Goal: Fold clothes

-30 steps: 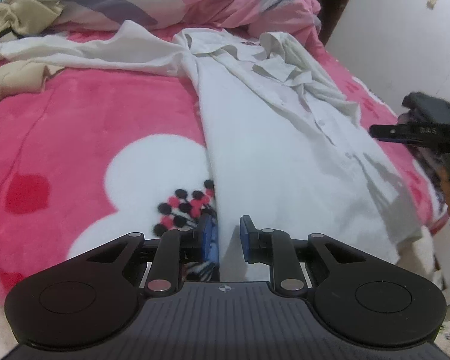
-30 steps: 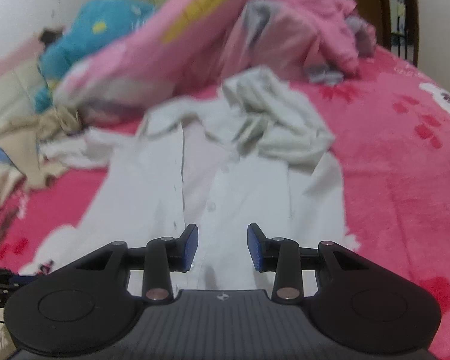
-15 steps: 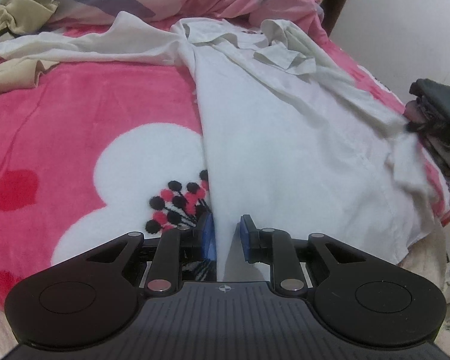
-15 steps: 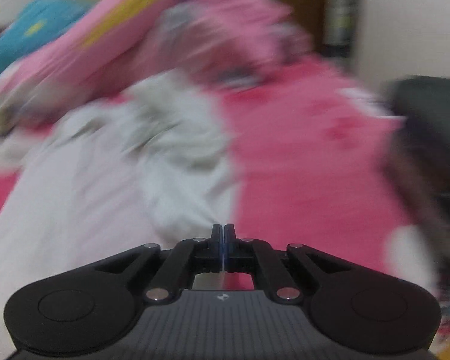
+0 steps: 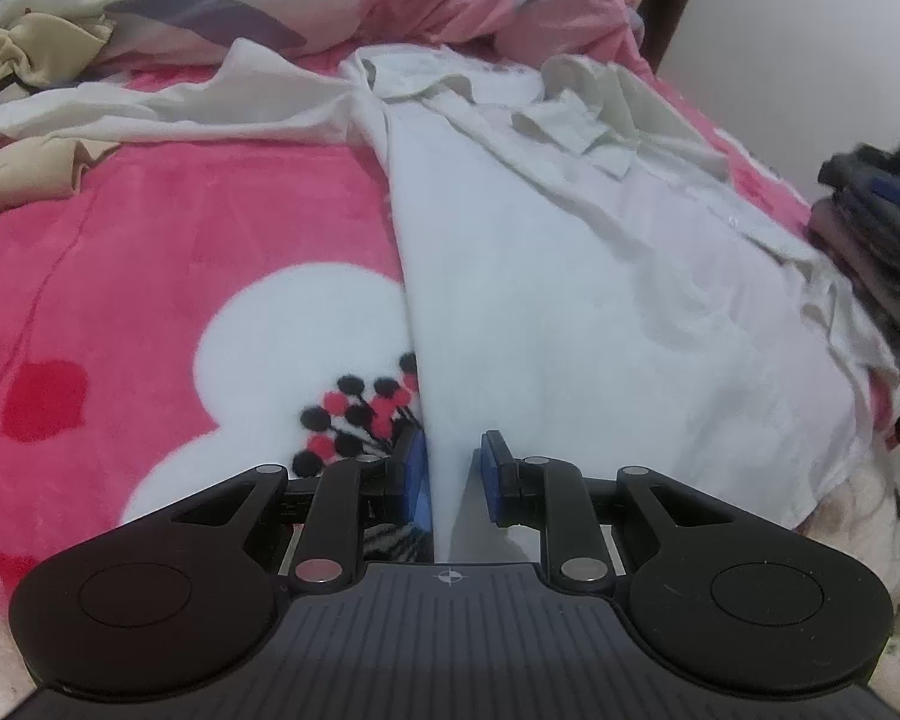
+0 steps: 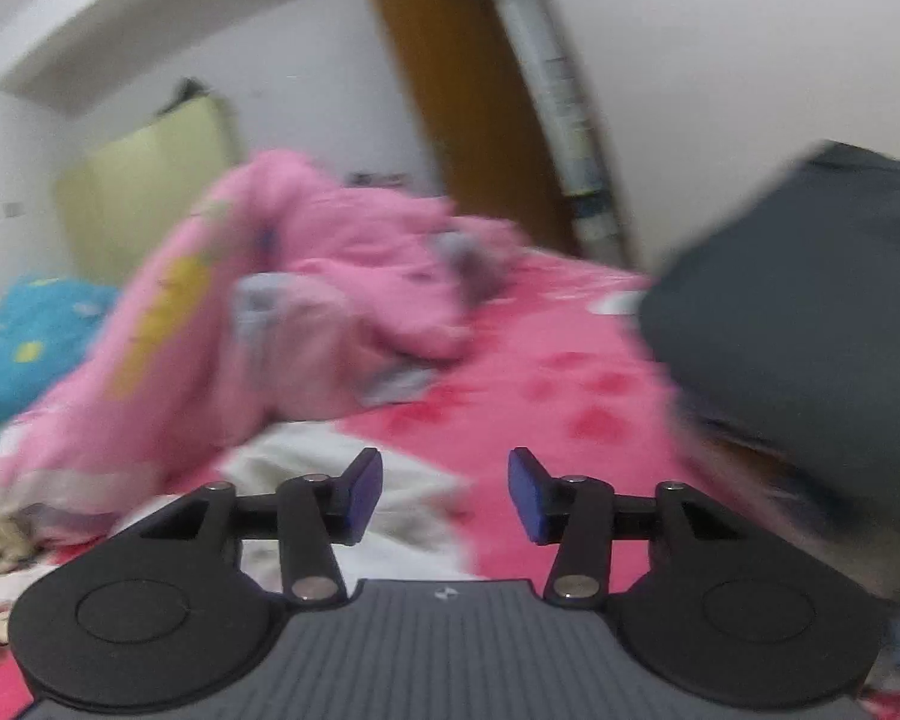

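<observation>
Left gripper (image 5: 455, 480) clamps the white shirt (image 5: 570, 300) hem; right gripper (image 6: 444, 495) is opening, empty. It should probably regrip the far hem, blurred here.

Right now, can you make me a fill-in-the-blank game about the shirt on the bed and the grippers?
1. The shirt spread on the blanket is ____ in colour.
2. The left hand-held gripper has the shirt's ____ edge between its fingers.
3. The blanket is mostly ____.
4. The right hand-held gripper, its jaws opening, holds ____.

Missing words: white; bottom; pink; nothing
</observation>
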`<state>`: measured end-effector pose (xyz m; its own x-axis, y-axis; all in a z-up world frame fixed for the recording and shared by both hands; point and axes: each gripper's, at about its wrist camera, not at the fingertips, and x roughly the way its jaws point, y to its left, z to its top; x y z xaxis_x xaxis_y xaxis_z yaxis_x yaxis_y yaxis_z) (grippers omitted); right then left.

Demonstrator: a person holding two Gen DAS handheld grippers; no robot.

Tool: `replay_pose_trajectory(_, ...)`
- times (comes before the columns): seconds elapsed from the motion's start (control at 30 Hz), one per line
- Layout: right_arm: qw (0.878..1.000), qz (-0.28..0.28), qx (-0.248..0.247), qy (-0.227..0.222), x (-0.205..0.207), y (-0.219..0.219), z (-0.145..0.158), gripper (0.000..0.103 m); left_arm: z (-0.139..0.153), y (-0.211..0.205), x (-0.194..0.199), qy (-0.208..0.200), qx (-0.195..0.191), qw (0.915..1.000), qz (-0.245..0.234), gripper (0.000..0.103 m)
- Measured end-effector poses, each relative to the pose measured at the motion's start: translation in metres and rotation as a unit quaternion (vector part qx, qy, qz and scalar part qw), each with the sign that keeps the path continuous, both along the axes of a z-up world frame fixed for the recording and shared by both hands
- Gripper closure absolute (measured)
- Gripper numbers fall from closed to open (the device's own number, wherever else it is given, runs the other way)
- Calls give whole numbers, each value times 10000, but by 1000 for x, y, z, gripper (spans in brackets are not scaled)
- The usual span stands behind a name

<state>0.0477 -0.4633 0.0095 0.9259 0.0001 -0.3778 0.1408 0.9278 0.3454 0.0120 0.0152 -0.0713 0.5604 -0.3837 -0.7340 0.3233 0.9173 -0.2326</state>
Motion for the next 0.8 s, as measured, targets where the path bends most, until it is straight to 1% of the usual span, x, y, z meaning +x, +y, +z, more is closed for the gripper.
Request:
replay_pose_trajectory(0.03, 9995, 298, 58, 99, 12, 11, 2, 48, 3, 1, 0, -103, -27, 9999, 43, 81)
replay_pose_trajectory(0.07, 9974, 640, 180, 288, 28, 24, 1, 47, 5, 1, -1, -232, -49, 9997, 55, 79)
replay_pose_trajectory(0.1, 9932, 996, 337, 502, 44, 36, -3, 47, 6, 0, 0, -358, -58, 9993, 27, 79)
replay_pose_trajectory(0.13, 9868, 1353, 496, 736, 62, 49, -8, 45, 7, -1, 0, -472, -53, 9989, -4, 78)
replay_pose_trajectory(0.2, 9679, 1964, 769, 1370, 101, 76, -26, 43, 2, -8, 2, -586, 88, 9982, -103, 77)
replay_pose_trajectory(0.23, 9570, 2172, 849, 1727, 122, 90, -40, 43, 0, -12, 3, -625, 164, 9978, -151, 77)
replay_pose_trajectory(0.27, 9449, 2350, 907, 2089, 143, 105, -55, 44, -5, -14, 6, -575, 256, 9978, -191, 77)
replay_pose_trajectory(0.3, 9341, 2423, 886, 2466, 160, 119, -71, 44, -10, -15, 8, -509, 294, 9980, -214, 77)
replay_pose_trajectory(0.33, 9259, 2429, 824, 2774, 178, 128, -86, 47, -13, -14, 9, -474, 276, 9983, -215, 77)
replay_pose_trajectory(0.37, 9239, 2403, 742, 2883, 192, 133, -95, 49, -15, -12, 9, -457, 232, 9984, -222, 77)
replay_pose_trajectory(0.4, 9284, 2385, 687, 2766, 205, 134, -95, 49, -15, -10, 10, -436, 213, 9985, -255, 77)
replay_pose_trajectory(0.43, 9357, 2333, 606, 2576, 224, 132, -89, 53, -15, -9, 11, -404, 210, 9985, -302, 77)
replay_pose_trajectory(0.47, 9450, 2246, 485, 2327, 245, 128, -81, 53, -15, -8, 13, -370, 204, 9985, -342, 77)
replay_pose_trajectory(0.5, 9602, 2043, 234, 1889, 269, 122, -66, 53, -15, -7, 15, -324, 180, 9987, -347, 77)
replay_pose_trajectory(0.53, 9729, 1807, 36, 1440, 291, 114, -52, 54, -14, -6, 17, -275, 153, 9989, -339, 77)
replay_pose_trajectory(0.57, 9837, 1482, 74, 1014, 307, 101, -39, 52, -14, -6, 18, -232, 129, 9991, -334, 77)
replay_pose_trajectory(0.6, 9897, 1180, 324, 743, 319, 85, -30, 52, -14, -5, 19, -216, 112, 9991, -337, 77)
replay_pose_trajectory(0.63, 9925, 920, 628, 507, 328, 70, -23, 50, -15, -4, 18, -215, 96, 9991, -345, 76)
replay_pose_trajectory(0.7, 9847, 730, 1562, 243, 324, 42, -18, 50, -16, -1, 18, -231, 54, 9991, -352, 77)
replay_pose_trajectory(0.73, 9792, 795, 1869, 21, 315, 36, -17, 48, -16, 0, 18, -239, 24, 9991, -351, 76)
replay_pose_trajectory(0.77, 9761, 877, 1984, -101, 306, 33, -17, 42, -17, 1, 17, -247, -5, 9991, -353, 77)
replay_pose_trajectory(0.8, 9755, 955, 1982, -61, 296, 33, -17, 42, -17, 2, 17, -255, -24, 9990, -361, 77)
